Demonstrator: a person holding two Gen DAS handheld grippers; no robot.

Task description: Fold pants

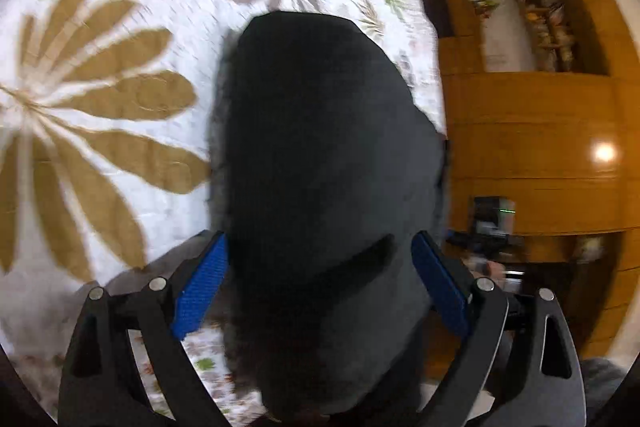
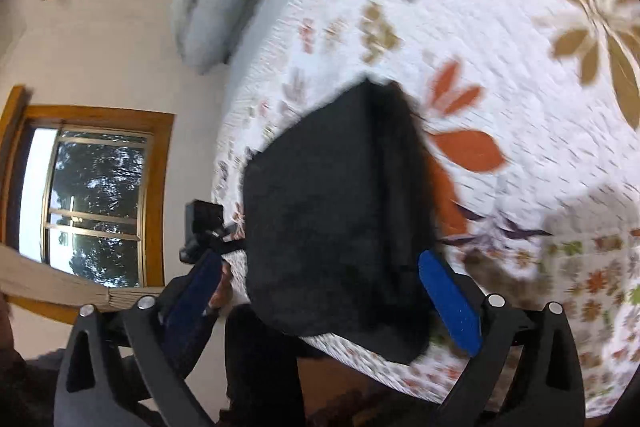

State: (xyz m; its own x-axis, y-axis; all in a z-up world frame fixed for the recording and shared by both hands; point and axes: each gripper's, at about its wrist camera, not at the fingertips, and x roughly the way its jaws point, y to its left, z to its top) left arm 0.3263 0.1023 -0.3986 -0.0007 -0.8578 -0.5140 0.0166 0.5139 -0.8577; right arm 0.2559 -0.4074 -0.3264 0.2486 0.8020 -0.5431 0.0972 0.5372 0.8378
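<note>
The black pants (image 1: 320,127) lie folded into a thick bundle on the floral bedspread (image 1: 120,47), close to the bed's edge. In the left wrist view my left gripper (image 1: 320,239) has its blue pads (image 1: 200,283) spread wide on either side of the bundle's near end. The dark cloth fills the gap between them, with no squeeze showing. The right wrist view shows the same pants (image 2: 340,207) as a squarish stack. My right gripper (image 2: 320,259) stands wide open around its near part, its pads (image 2: 448,303) clear of the cloth.
A wooden cabinet (image 1: 528,147) with shelves stands beyond the bed's edge. Grey pillows (image 2: 216,7) sit at the head of the bed below wood-framed windows (image 2: 96,207). A black camera block (image 2: 202,223) and a hand (image 2: 222,291) show beside the pants.
</note>
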